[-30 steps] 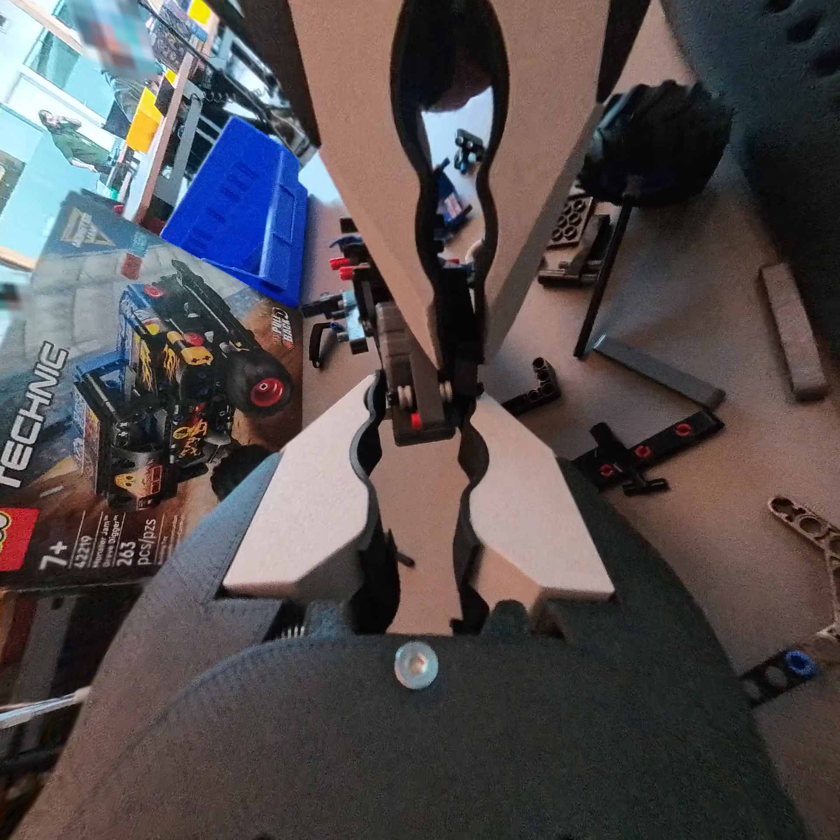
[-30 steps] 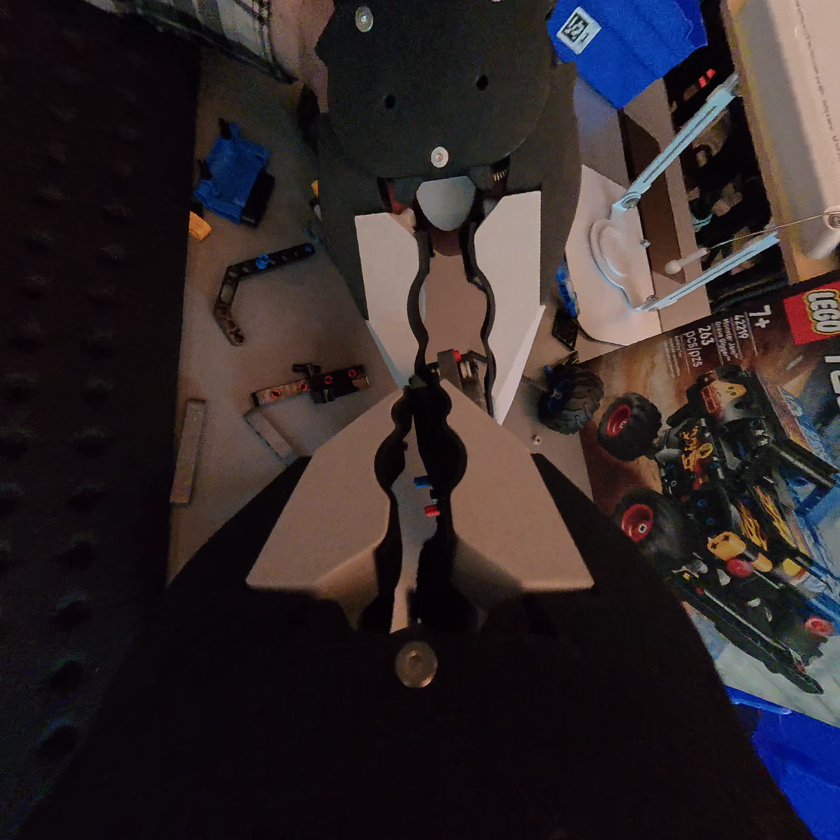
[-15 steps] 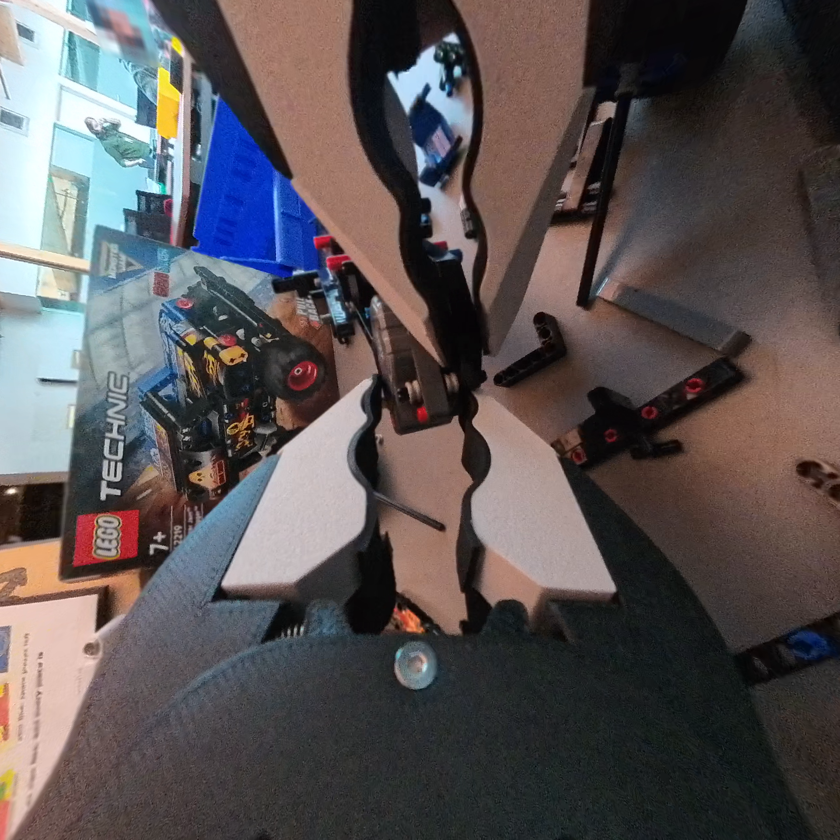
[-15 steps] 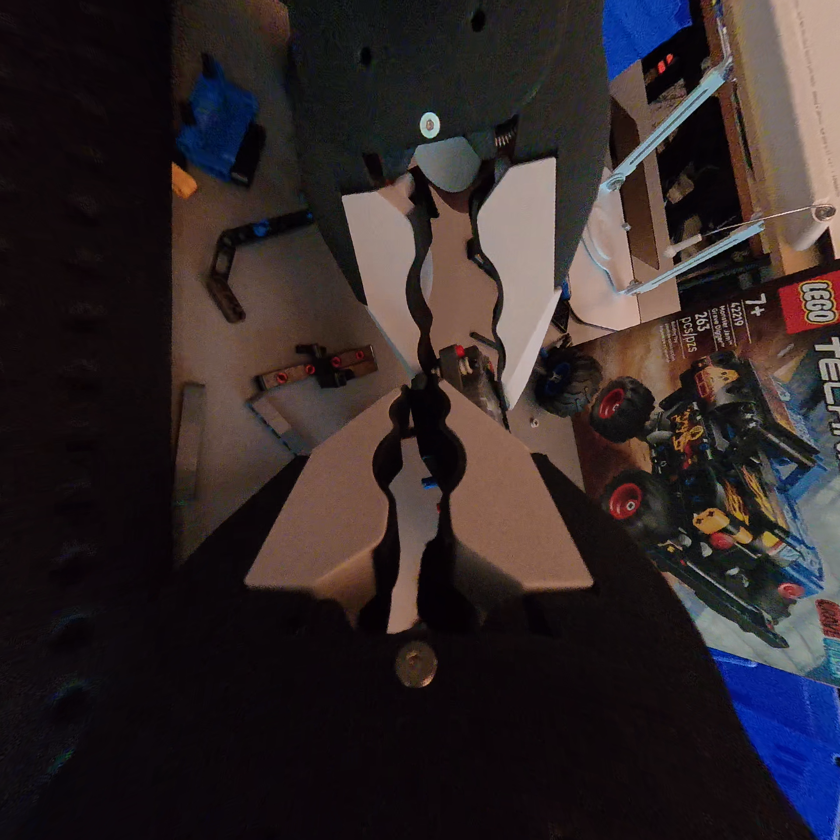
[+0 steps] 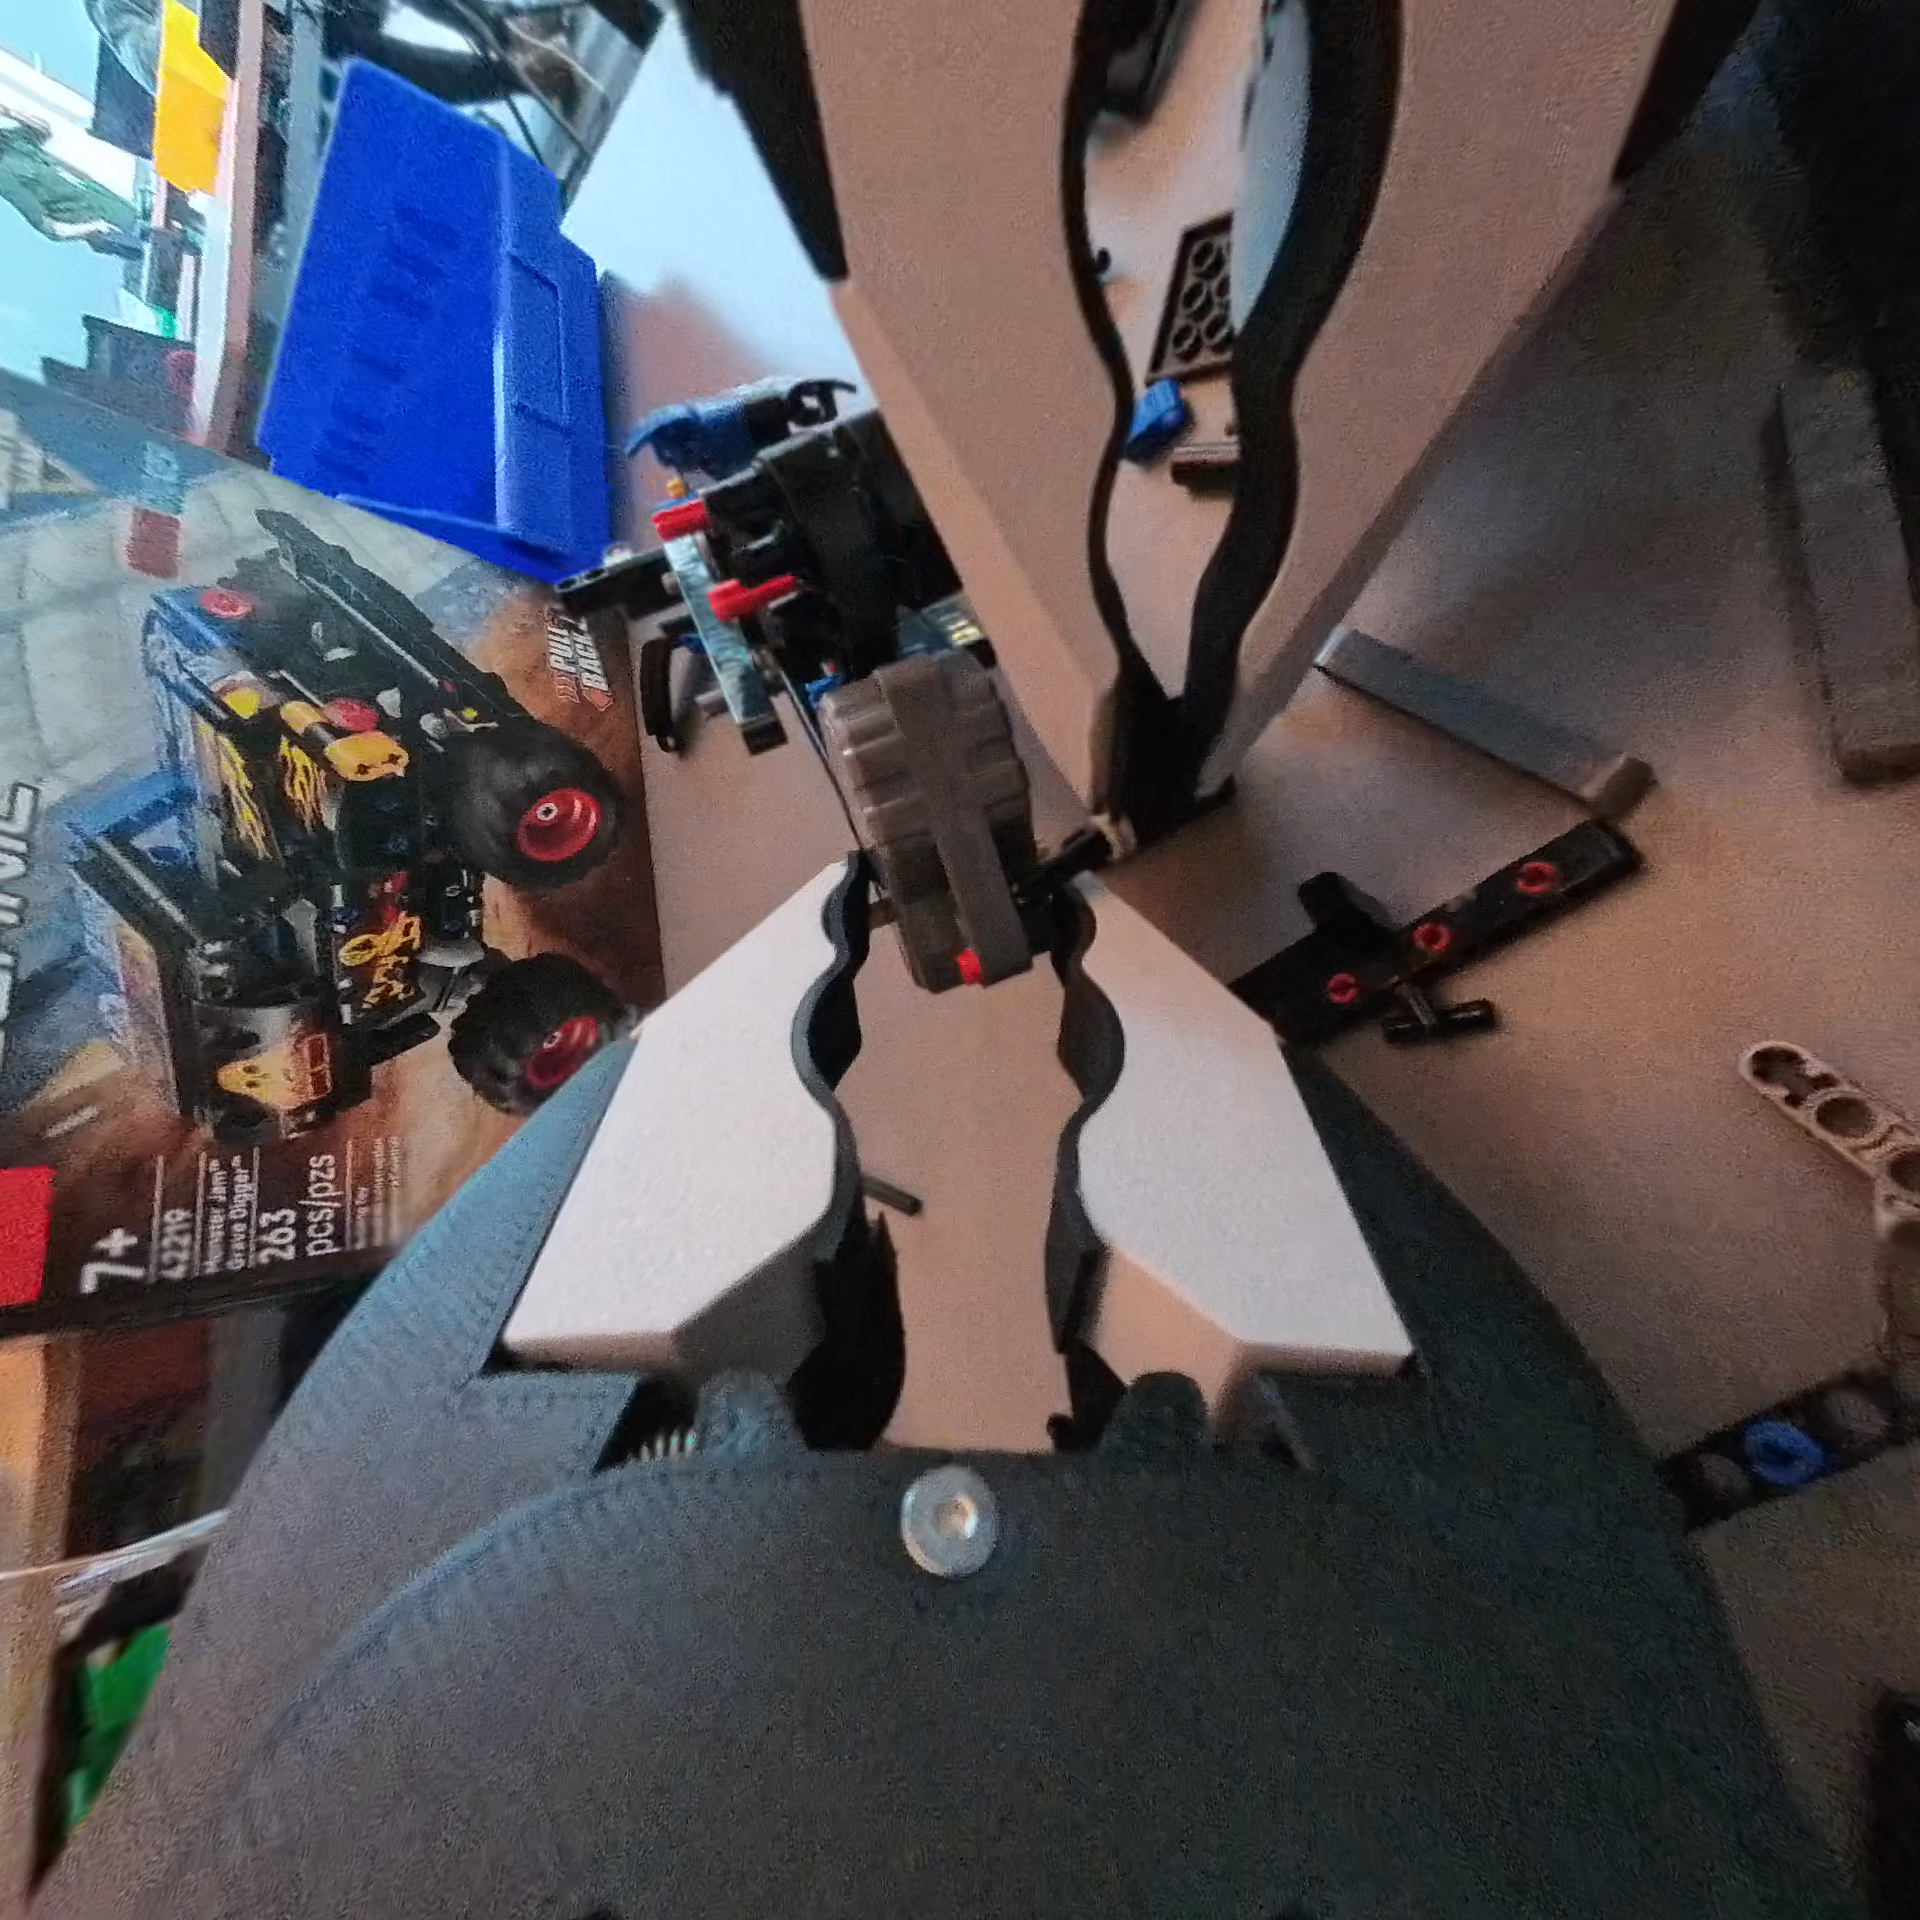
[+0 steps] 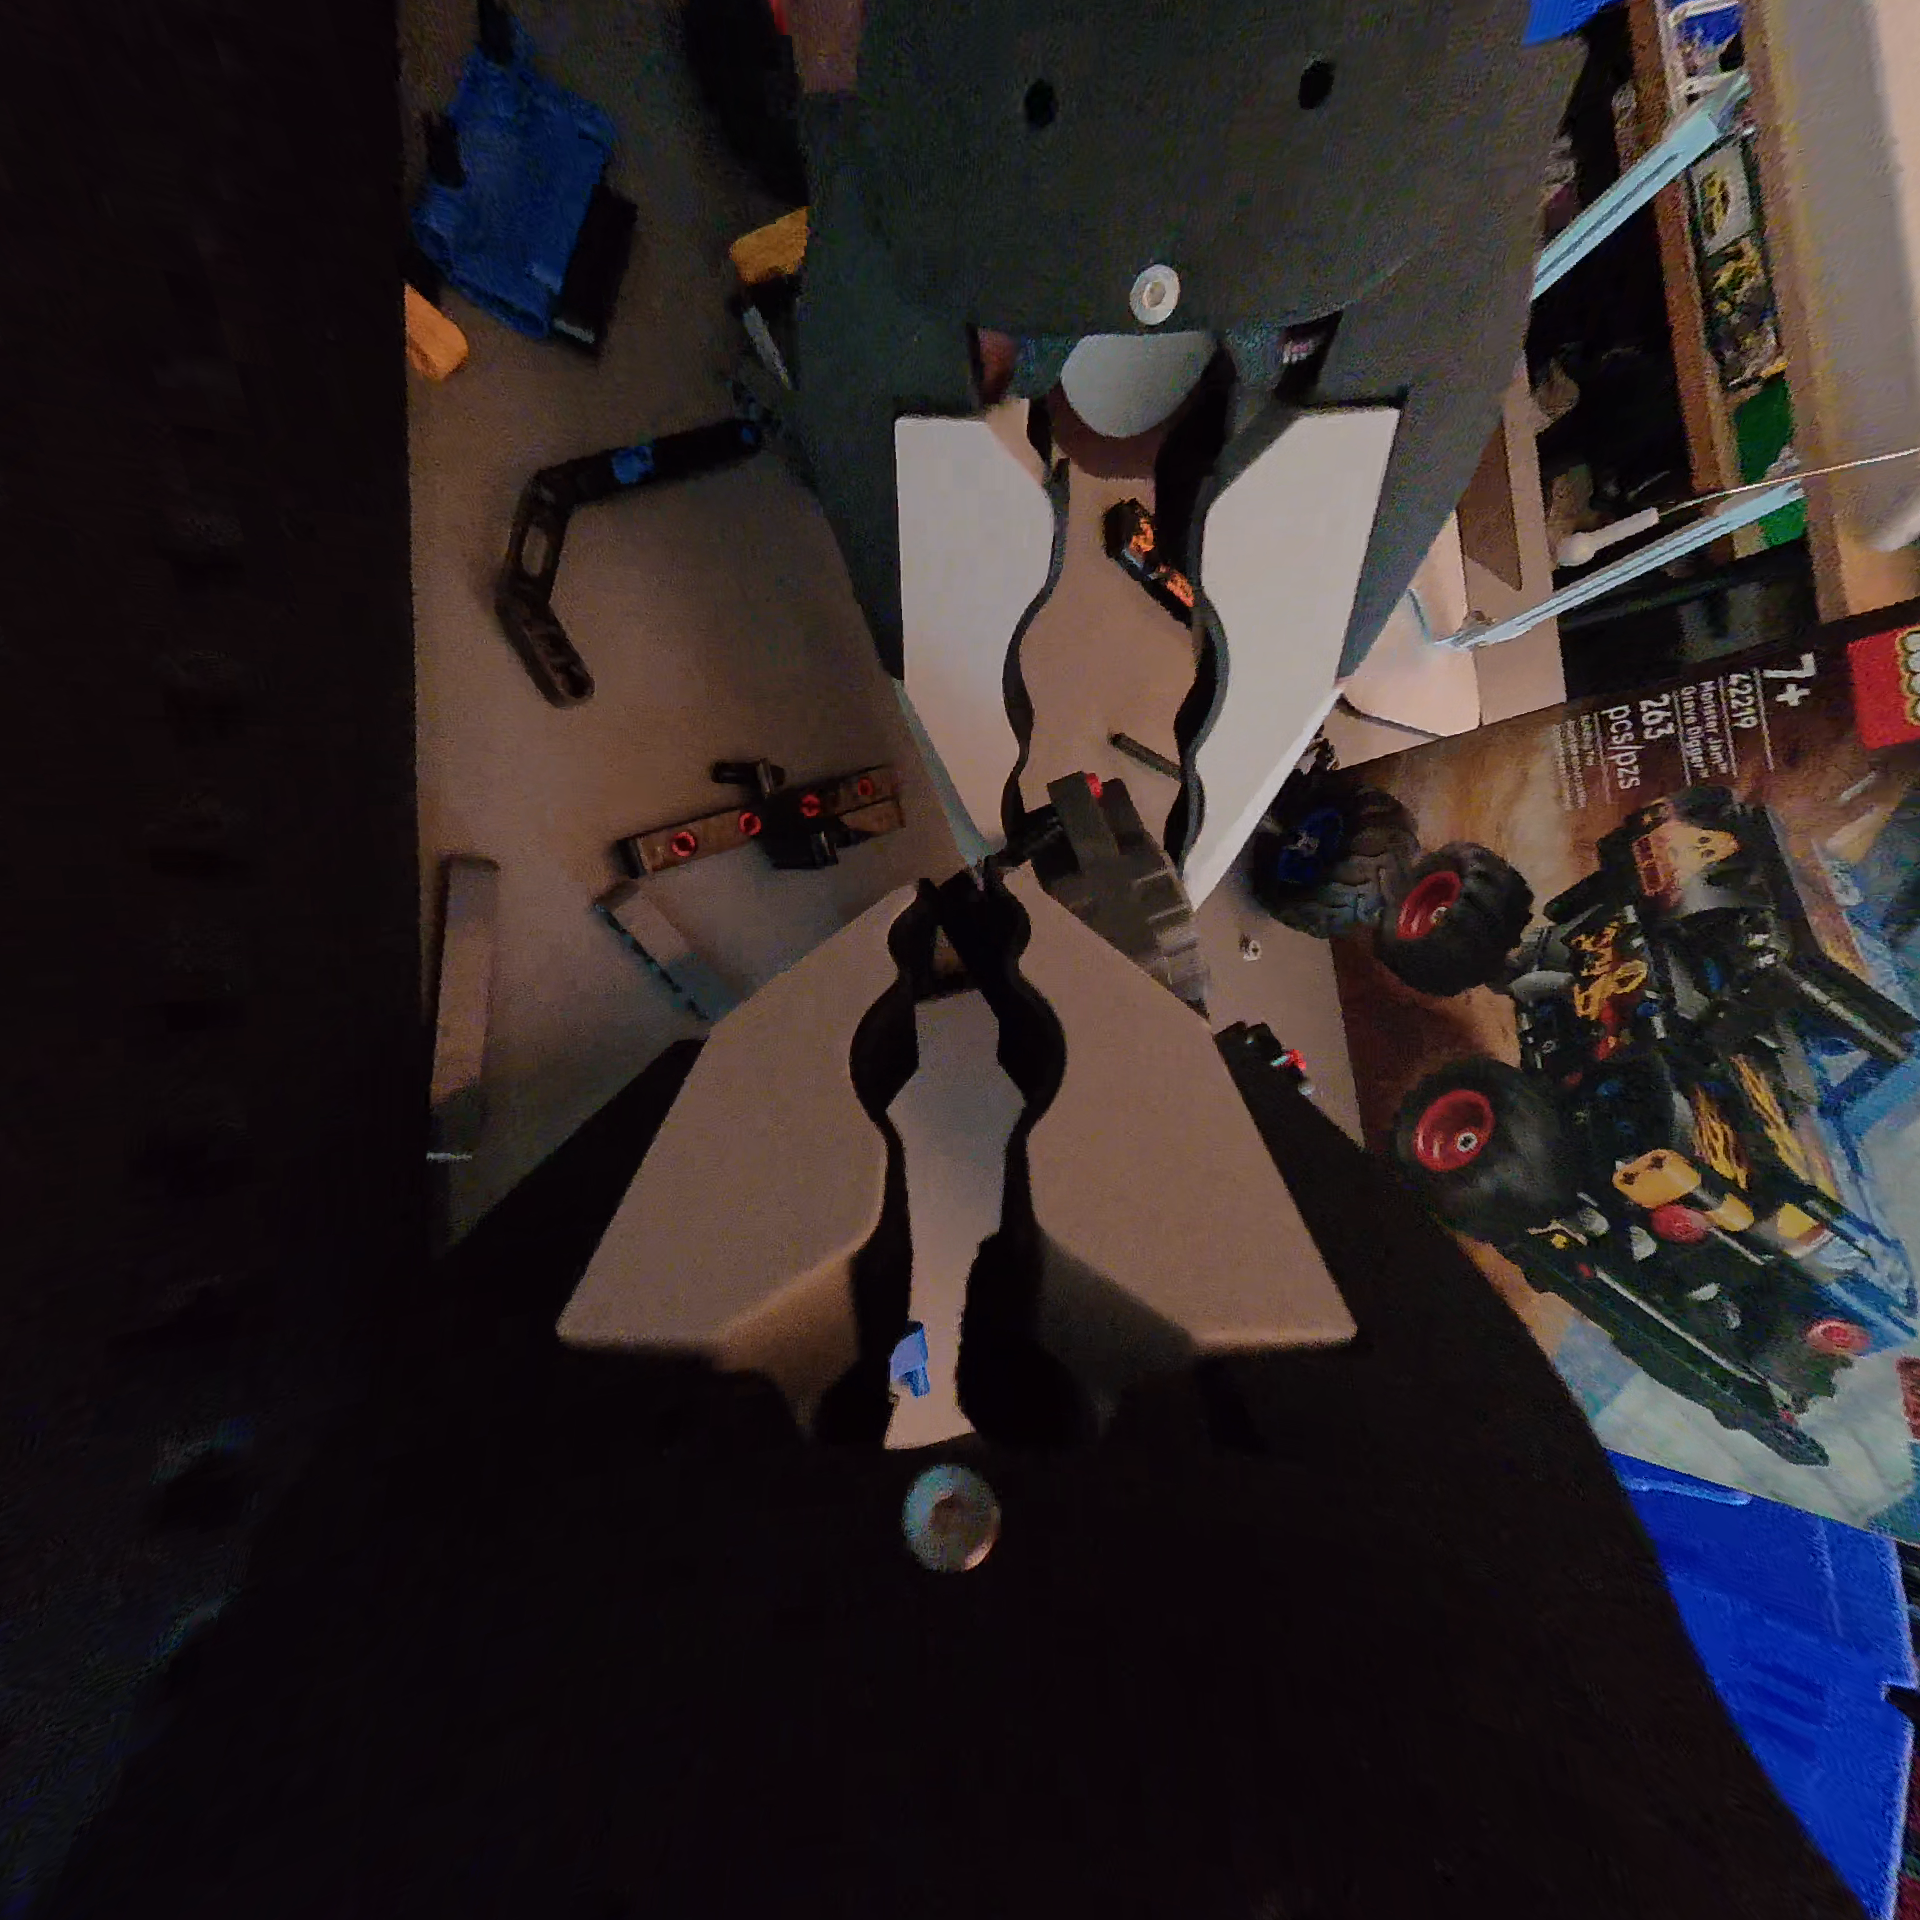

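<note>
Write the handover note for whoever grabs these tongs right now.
Left tongs: shut on the grey block.
Right tongs: shut on a black pin at the block's side, tip to tip with the left.
On the table: part-built model behind the block, box beside it, beam with red pins, loose wheel.

Grey tabletop (image 5: 1621, 1049), toy box (image 5: 312, 883) lying flat, blue bin (image 5: 436, 322) beyond it, black beam with red pins (image 5: 1434, 940), grey bars (image 5: 1475, 717), loose tyre (image 6: 1325, 857), bent black beam (image 6: 561, 561)
</note>
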A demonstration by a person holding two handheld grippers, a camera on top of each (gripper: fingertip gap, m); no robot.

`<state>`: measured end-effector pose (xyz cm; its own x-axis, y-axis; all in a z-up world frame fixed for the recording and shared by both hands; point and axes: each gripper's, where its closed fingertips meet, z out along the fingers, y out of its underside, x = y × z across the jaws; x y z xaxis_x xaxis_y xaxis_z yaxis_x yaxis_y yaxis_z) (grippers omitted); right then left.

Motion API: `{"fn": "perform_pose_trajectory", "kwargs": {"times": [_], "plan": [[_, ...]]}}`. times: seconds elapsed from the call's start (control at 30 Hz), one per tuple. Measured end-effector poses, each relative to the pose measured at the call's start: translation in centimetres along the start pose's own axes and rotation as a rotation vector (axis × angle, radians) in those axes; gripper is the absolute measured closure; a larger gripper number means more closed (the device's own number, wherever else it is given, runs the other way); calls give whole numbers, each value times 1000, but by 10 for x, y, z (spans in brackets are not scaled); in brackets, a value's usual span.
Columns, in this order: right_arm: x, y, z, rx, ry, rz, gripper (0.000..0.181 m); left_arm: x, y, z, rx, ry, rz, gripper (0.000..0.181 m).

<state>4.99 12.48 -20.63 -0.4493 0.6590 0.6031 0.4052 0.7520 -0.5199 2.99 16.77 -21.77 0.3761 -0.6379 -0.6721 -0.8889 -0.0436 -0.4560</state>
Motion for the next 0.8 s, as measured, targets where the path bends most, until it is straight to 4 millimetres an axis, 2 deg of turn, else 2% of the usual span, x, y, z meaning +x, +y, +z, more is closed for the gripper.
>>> {"fn": "perform_pose_trajectory", "kwargs": {"times": [0.17, 0.27, 0.37, 0.47, 0.57, 0.67, 0.8], "plan": [[18, -8, -14, 71, 51, 120, 160, 0, 10, -2, 1, 31, -50, 149], [24, 0, -25, 71, 86, 130, 155, 0, 9, -3, 12, 35, -59, 149], [32, -2, -41, 137, 102, 200, 154, 0, 8, -4, 12, 37, -52, 150], [42, 10, -38, 68, 137, 164, 143, 2, 3, -4, 28, 40, -44, 150], [38, 15, -27, -3, 101, 73, 174, 3, 7, -2, 12, 43, -49, 150], [41, 15, -20, -5, 109, 50, 174, 2, 13, -1, -5, 48, -73, 150], [56, 20, -31, 166, 98, 316, 175, -7, 9, -8, 84, 51, -186, 153]]}}
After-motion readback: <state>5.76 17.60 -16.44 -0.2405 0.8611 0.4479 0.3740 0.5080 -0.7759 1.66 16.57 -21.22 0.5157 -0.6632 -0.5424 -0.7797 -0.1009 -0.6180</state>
